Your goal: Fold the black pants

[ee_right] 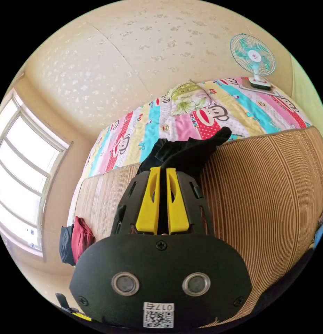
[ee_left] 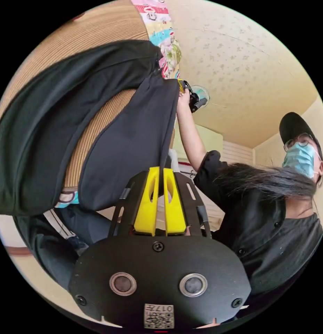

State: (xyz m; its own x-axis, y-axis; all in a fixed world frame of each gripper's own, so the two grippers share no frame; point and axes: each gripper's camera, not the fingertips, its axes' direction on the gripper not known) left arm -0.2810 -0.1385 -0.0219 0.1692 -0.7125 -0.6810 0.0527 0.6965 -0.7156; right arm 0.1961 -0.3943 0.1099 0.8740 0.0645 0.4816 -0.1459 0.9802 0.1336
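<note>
Above the ribbed woven straw mat (ee_right: 272, 195), your left gripper (ee_left: 163, 171) and right gripper (ee_right: 162, 170) each have their yellow fingers (ee_left: 147, 201) clamped on the soft black pants (ee_left: 126, 149), which hang lifted between them.

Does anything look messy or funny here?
Nothing looks broken or spilled. The black pants hang bunched and uneven over the woven mat, pinched by the left tool and the right tool, since folding isn't finished.
</note>
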